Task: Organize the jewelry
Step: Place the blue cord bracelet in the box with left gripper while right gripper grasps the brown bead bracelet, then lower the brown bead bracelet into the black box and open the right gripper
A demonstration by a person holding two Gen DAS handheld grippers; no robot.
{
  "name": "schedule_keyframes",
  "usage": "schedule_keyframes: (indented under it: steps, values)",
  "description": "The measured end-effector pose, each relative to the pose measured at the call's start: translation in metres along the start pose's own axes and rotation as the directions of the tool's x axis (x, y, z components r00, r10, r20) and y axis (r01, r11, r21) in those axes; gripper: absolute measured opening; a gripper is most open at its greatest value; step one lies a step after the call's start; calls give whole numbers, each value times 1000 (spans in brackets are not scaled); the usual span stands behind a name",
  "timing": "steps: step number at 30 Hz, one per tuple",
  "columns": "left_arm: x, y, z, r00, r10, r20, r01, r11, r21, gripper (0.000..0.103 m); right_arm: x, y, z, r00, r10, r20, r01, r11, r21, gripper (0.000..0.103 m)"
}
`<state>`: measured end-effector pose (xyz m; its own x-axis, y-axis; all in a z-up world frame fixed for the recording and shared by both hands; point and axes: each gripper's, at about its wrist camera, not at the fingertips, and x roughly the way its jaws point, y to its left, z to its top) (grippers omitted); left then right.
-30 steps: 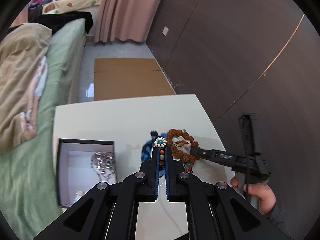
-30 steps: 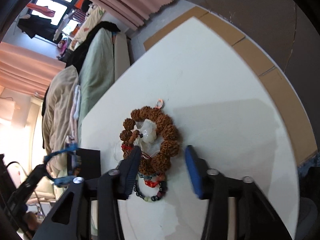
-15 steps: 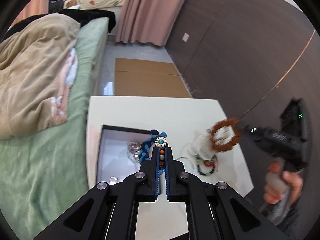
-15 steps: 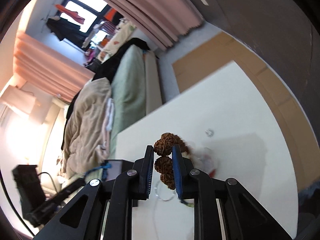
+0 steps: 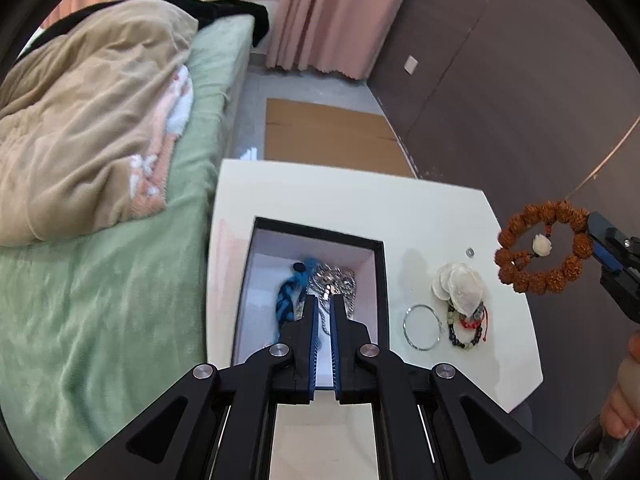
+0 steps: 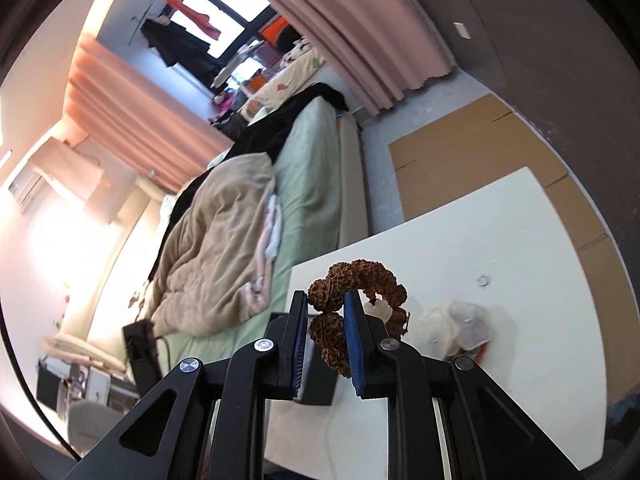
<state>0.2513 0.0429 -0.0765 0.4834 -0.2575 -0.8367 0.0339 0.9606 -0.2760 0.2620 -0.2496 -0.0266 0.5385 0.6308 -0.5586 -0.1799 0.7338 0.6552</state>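
It was a bedroom at home: a bed point(image 5: 120, 280) with a rumpled blanket point(image 5: 92, 128), pink curtains point(image 5: 332, 16) and a window point(image 6: 224, 20).

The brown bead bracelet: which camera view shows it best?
The left wrist view: the whole ring of the brown bead bracelet shows, held up by the right gripper. The right wrist view shows it edge-on, partly hidden between the fingers.

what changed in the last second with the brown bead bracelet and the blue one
The right tool closed on the brown bead bracelet and lifted it off the white table. The left tool carried the blue bracelet over to the black box and let it go inside, beside the silver chain. The shell piece, silver hoop and small beaded bracelet stayed on the table.
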Motion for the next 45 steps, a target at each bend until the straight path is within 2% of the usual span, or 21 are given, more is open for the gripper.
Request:
schedule_keyframes:
  steps: [3, 5, 7, 9, 12, 23, 29, 36, 40, 42, 44, 45]
  values:
    - [3, 3, 1, 1000, 0, -29, 0, 1000, -11, 9, 8, 16, -4, 999, 22, -24, -22, 1000, -22, 20]
    - [-2, 11, 1, 1000, -16, -19, 15, 999, -38, 21, 15, 27, -6, 999, 30, -40, -32, 998, -45, 20]
    - [-9, 17, -1, 1000, -23, 2, 23, 998, -58, 59, 21, 36, -9, 998, 40, -55, -44, 997, -62, 20]
    - [-22, 26, -2, 998, -24, 57, 29, 997, -77, 76, 28, 45, -10, 996, 48, -69, -54, 996, -76, 20]
    - [-37, 36, -1, 996, -18, 92, 26, 996, -90, 77, 39, 59, -13, 994, 61, -92, -70, 993, -99, 20]
    - [-61, 69, -5, 992, 4, 129, 14, 990, -138, 77, 86, 81, -32, 980, 39, -195, -68, 988, -142, 20]
    - [-65, 73, -7, 991, 2, 134, 17, 990, -143, 77, 107, 86, -43, 970, -55, -236, 8, 981, -195, 20]
    - [-70, 75, -7, 990, 7, 139, 13, 990, -144, 77, 121, 88, -52, 962, -122, -244, 64, 970, -233, 20]
    - [-74, 75, -6, 990, 11, 143, 11, 989, -150, 77, 135, 91, -60, 948, -176, -265, 104, 959, -263, 21]
    - [-74, 75, -6, 990, 19, 140, 2, 989, -149, 77, 138, 92, -63, 945, -147, -293, 71, 965, -253, 24]
    - [-73, 73, -5, 991, 27, 133, -7, 989, -145, 77, 139, 91, -63, 940, -120, -318, 45, 972, -232, 45]
    - [-72, 71, -5, 991, 29, 130, -11, 990, -141, 77, 136, 89, -63, 945, -105, -310, 35, 975, -222, 47]
